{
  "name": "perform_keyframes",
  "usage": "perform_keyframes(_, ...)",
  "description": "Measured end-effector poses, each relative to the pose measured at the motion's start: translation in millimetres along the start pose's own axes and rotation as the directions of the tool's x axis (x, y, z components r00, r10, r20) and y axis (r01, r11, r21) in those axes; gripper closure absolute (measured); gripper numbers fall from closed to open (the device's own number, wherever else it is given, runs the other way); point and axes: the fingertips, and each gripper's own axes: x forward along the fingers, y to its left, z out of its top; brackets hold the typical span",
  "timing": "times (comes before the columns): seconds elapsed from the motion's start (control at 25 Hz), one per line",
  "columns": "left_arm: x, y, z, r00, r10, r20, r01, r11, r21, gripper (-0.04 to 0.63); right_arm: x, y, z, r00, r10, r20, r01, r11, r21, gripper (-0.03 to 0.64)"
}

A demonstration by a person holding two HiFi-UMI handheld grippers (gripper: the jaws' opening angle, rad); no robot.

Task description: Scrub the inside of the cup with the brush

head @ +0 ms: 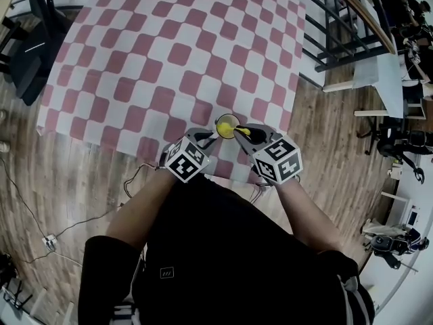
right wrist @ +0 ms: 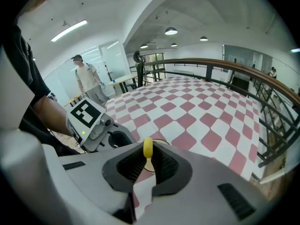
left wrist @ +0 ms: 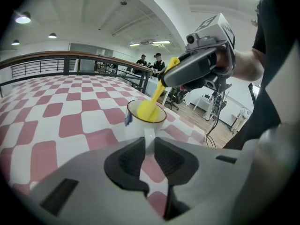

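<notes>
Near the front edge of the surface (head: 169, 53), over its red and white checks, the cup (head: 226, 126) is standing upright with its mouth facing up. Its base is hiding behind the left tongs (head: 211, 139) in the left gripper view, so that view is not showing whether it is resting on the checks. The left tongs are sitting at the cup's left and are gripping its white handle (left wrist: 149, 136), which is running straight between the two dark pads; the gap is narrow and both pads are pressing on it. The right tongs (head: 249, 135) are sitting at the cup's right, close beside the left ones, and are pinching the brush (head: 241, 131) by its yellow stem, whose rounded end is poking up between the pads in the right gripper view. From there the brush is slanting down and to the left into the cup, and its yellow head is lying inside, below the rim and against the inner wall. A small blue mark (left wrist: 127, 120) is showing on the cup's outer wall. Both of the person's forearms are stretching forward over a wooden floor (head: 88, 181), where a thin cable (head: 81, 225) is trailing. Behind the surface a dark railing (left wrist: 70, 62) is curving round, and two people (left wrist: 150, 63) are standing beyond it.
</notes>
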Motion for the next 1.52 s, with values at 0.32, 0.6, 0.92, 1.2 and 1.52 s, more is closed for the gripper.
perform_keyframes(0.32, 0.2, -0.4, -1.7, 1.0, -0.002, -0.007, 0.002, 1.0, 0.0, 0.531, 0.6, -9.6, 16.0, 0.996, -0.046, 0.078, 0.042, 0.998, 0.051, 0.575)
perform_keyframes(0.6, 3.0, -5.3, -1.0, 1.0, -0.014, -0.009, 0.014, 1.0, -0.017, 0.532, -2.9, 5.1, 0.1, 0.997, 0.072, -0.01, -0.072, 0.997, 0.041, 0.574)
perform_keyframes(0.92, 2.8, -5.6, 1.9, 1.0, -0.004, -0.007, 0.004, 1.0, 0.006, 0.532, -10.4, 2.6, -19.4, 0.969, 0.072, -0.236, -0.12, 0.974, -0.192, 0.574)
perform_keyframes(1.2, 2.8, -5.1, 1.5, 1.0, -0.001, -0.001, 0.001, 1.0, -0.005, 0.532, -9.4, 2.7, -19.5, 0.951, 0.08, -0.299, -0.158, 0.956, -0.245, 0.575)
perform_keyframes(1.52, 2.5, -4.4, 1.3, 1.0, -0.005, 0.004, 0.005, 1.0, -0.008, 0.532, -12.2, -8.0, -29.0, 0.941, 0.059, -0.334, -0.144, 0.961, -0.235, 0.575)
